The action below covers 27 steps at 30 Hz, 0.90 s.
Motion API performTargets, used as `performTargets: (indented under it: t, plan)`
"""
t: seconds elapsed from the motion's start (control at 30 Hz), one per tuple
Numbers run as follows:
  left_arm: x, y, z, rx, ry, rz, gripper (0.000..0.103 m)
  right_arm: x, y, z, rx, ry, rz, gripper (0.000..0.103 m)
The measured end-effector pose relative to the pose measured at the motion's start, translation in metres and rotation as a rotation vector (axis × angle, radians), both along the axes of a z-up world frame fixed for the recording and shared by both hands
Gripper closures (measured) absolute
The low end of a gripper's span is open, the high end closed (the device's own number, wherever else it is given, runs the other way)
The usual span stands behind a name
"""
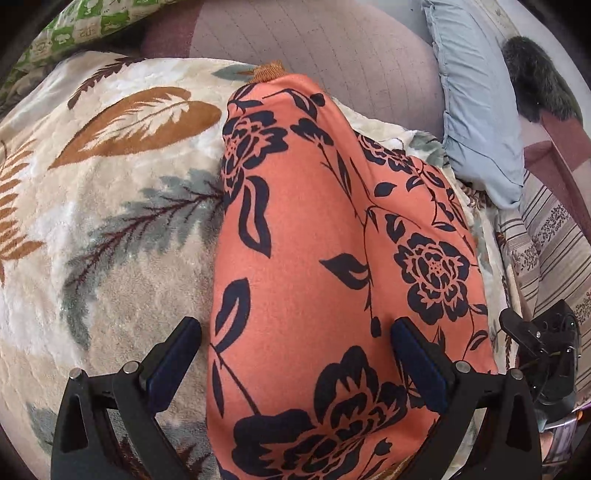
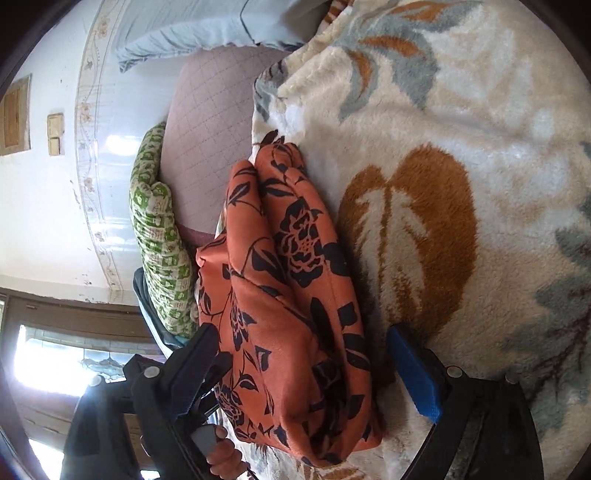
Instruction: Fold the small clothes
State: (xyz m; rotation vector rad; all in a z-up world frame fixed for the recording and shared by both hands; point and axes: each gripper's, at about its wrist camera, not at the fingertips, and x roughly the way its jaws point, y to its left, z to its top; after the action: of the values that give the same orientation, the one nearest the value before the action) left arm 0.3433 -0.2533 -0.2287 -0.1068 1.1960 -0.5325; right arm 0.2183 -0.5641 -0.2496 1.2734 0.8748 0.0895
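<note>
While both hand-held grippers stand released, the garment [image 1: 332, 258] lies on the blanket [image 1: 110, 221], an orange cloth with dark flowers, already folded into a long narrow bundle.

From the left hand-held gripper [image 1: 295, 343] the garment runs straight ahead: its long axis follows the line of the fingers, the near end lies between and under the wide jaws, the far end reaches the blanket's edge. I judge that the pads do not press it. The right hand-held gripper [image 2: 317, 369] also has its jaws wide, with the garment [image 2: 288, 295] between them but not clamped. It shows at the garment's right edge in the left view [image 1: 535, 339], so both are at the same near end, and neither is clearly nearer.

A next fold would probably bring one end over the other along this axis.

Beyond the garment lies a mauve quilted sheet [image 1: 314, 48]. To its right is a blue pillow [image 1: 476, 110], to its far left a green cushion [image 1: 85, 26]. Nothing stands in the way on the blanket itself.
</note>
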Motion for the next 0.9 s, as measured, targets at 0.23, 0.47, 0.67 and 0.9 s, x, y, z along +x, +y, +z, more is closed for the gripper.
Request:
performTargets:
  t: [0.23, 0.47, 0.67, 0.9]
  plan:
    - [-0.032, -0.03, 0.017, 0.222, -0.26, -0.018, 0.001, 0.011, 0.024, 0.001, -0.103, 0.031, 0.072, 0.009]
    - [-0.042, -0.043, 0.023, 0.316, -0.35, -0.039, 0.001, 0.008, 0.017, -0.003, -0.062, 0.024, 0.054, 0.011]
    - [-0.042, -0.044, 0.022, 0.329, -0.357, -0.036, 0.001, 0.007, 0.017, -0.004, -0.058, 0.024, 0.056, 0.011]
    - [-0.043, -0.046, 0.023, 0.344, -0.37, -0.041, 0.001, 0.006, 0.016, -0.004, -0.055, 0.022, 0.056, 0.011]
